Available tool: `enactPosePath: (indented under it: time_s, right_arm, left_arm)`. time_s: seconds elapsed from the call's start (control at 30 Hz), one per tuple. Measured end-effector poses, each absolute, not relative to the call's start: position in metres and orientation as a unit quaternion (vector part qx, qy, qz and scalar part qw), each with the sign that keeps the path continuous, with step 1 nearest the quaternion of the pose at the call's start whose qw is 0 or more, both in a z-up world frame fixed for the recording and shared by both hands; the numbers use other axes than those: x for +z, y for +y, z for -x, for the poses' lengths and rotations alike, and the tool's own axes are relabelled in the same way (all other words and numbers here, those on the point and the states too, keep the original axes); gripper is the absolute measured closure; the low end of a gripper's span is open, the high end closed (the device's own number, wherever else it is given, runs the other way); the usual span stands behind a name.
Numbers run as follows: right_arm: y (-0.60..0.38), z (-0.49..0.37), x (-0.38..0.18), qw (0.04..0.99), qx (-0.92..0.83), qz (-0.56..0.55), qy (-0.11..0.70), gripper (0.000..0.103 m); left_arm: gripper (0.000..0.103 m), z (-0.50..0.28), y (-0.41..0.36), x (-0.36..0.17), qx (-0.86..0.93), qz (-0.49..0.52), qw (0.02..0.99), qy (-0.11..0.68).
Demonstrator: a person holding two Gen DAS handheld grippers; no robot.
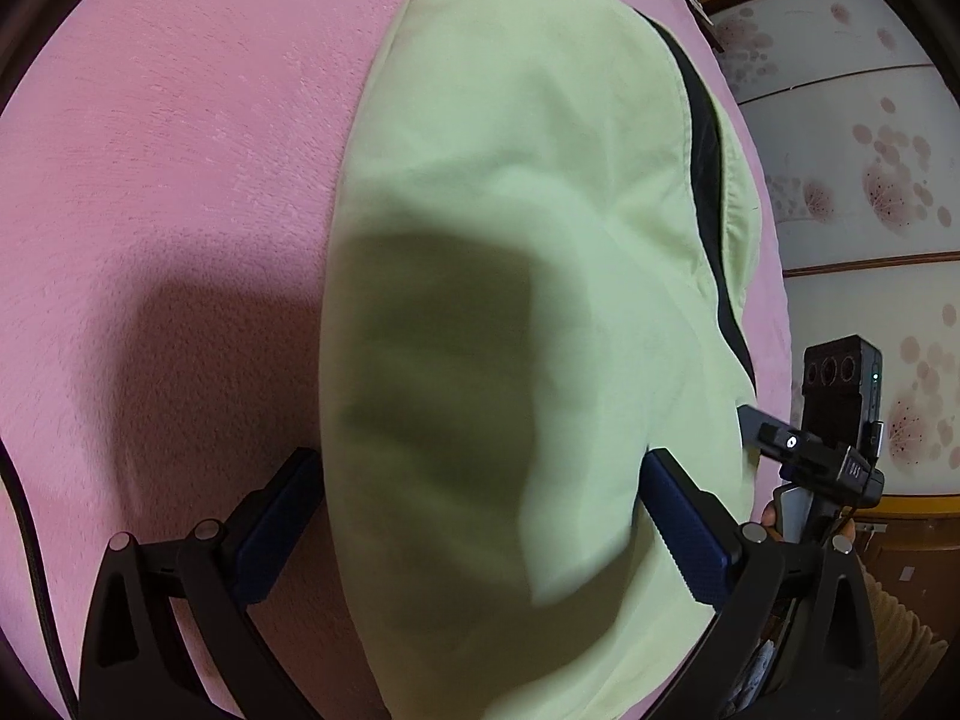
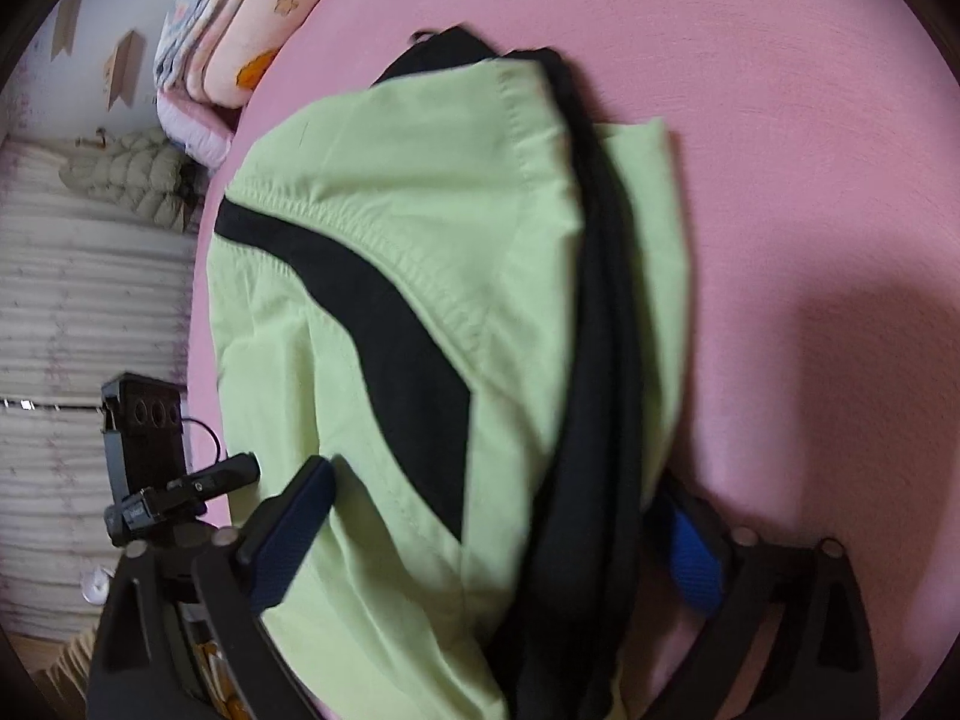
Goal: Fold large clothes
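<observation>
A light green garment with black trim (image 1: 510,192) lies folded on the pink bed cover (image 1: 168,150). My left gripper (image 1: 480,516) is open, its blue-padded fingers (image 1: 684,528) spread on either side of the garment's near end. In the right wrist view the same garment (image 2: 420,228) shows its black stripe and black edge band. My right gripper (image 2: 498,534) is open too, its fingers (image 2: 294,528) straddling the near end of the cloth. The right finger is partly hidden behind the black band. The other gripper shows at the edge of each view.
The pink cover (image 2: 780,150) stretches around the garment. Sliding doors with a flower print (image 1: 870,180) stand at the right of the left wrist view. Folded bedding (image 2: 240,30) and a padded beige jacket (image 2: 132,180) lie past the bed's far left edge.
</observation>
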State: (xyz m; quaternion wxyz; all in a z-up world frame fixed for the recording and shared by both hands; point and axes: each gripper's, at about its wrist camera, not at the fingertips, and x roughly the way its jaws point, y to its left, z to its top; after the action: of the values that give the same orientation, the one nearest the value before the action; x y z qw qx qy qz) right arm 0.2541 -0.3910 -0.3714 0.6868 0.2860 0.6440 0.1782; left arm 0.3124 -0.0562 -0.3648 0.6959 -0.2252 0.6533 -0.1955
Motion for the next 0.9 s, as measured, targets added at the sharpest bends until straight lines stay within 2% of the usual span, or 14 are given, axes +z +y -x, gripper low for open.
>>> enactPosePath:
  time_s: [0.13, 0.17, 0.23, 0.3, 0.37, 0.4, 0.53, 0.73, 0.9]
  right_arm:
    - [-0.373, -0.257, -0.369, 0.700, 0.178, -0.232, 0.651, 0.002]
    - [-0.370, -0.257, -0.366, 0.708, 0.177, -0.216, 0.649, 0.016]
    - [-0.370, -0.255, -0.359, 0.715, 0.171, -0.210, 0.644, 0.053]
    - [-0.380, -0.254, -0.356, 0.708, 0.171, -0.245, 0.639, 0.076]
    - [-0.386, -0.249, -0.349, 0.708, 0.174, -0.271, 0.628, 0.083]
    - [-0.384, -0.247, -0.345, 0.713, 0.175, -0.263, 0.625, 0.086]
    - [-0.362, -0.236, -0.312, 0.743, 0.171, -0.220, 0.609, 0.091]
    - [-0.337, -0.212, -0.270, 0.759, 0.169, -0.192, 0.599, 0.092]
    - [-0.301, -0.185, -0.243, 0.758, 0.188, -0.188, 0.596, 0.092]
  left_arm:
    - [0.000, -0.310, -0.063, -0.362, -0.185, 0.212, 0.704, 0.652]
    - [0.001, -0.308, -0.066, -0.358, -0.178, 0.204, 0.710, 0.650]
    - [0.015, -0.306, -0.079, -0.347, -0.165, 0.183, 0.728, 0.639]
    - [0.025, -0.305, -0.090, -0.333, -0.151, 0.165, 0.742, 0.632]
    - [0.035, -0.303, -0.098, -0.322, -0.139, 0.147, 0.752, 0.627]
    - [0.043, -0.301, -0.101, -0.316, -0.134, 0.138, 0.757, 0.624]
    - [0.058, -0.296, -0.100, -0.288, -0.128, 0.133, 0.768, 0.613]
    - [0.060, -0.270, -0.085, -0.238, -0.123, 0.100, 0.789, 0.593]
    - [0.061, -0.244, -0.033, -0.205, -0.119, 0.106, 0.791, 0.591]
